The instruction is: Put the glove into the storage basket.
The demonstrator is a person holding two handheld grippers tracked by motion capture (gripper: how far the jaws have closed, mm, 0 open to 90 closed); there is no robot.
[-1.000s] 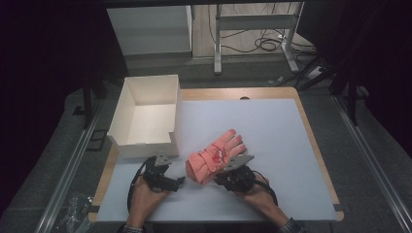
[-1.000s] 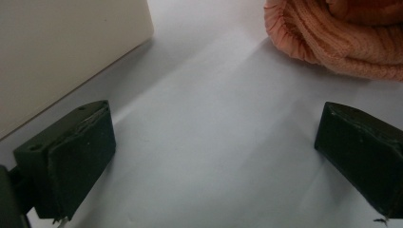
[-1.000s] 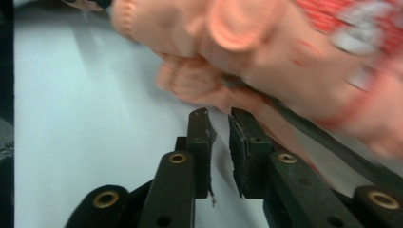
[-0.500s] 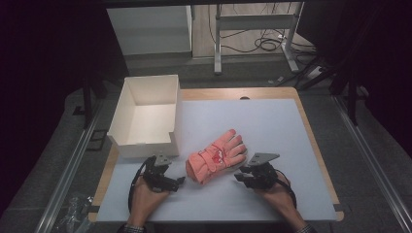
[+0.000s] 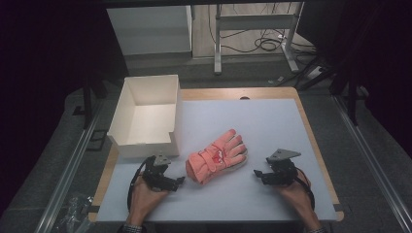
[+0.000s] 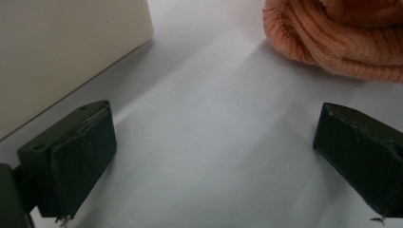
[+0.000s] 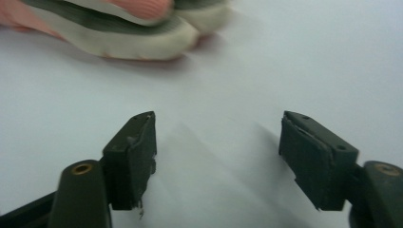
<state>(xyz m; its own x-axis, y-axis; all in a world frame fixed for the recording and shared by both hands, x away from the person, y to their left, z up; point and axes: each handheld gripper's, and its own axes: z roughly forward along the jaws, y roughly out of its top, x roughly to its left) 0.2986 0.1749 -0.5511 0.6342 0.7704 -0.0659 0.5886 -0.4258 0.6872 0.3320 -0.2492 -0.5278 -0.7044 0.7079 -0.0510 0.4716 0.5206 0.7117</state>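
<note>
Soft, light salmon-pink knitted glove flat on worktop, limp. Best gripped at ribbed cuff, 7 o'clock end. Left gripper and right gripper fingers spread wide, empty.

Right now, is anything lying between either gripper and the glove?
Nothing visible. The left gripper sits just off the cuff end of the glove, and the right gripper sits off its finger end, farther away. Both are open, and only bare table lies between each and the glove. The box stands off to the side.
</note>
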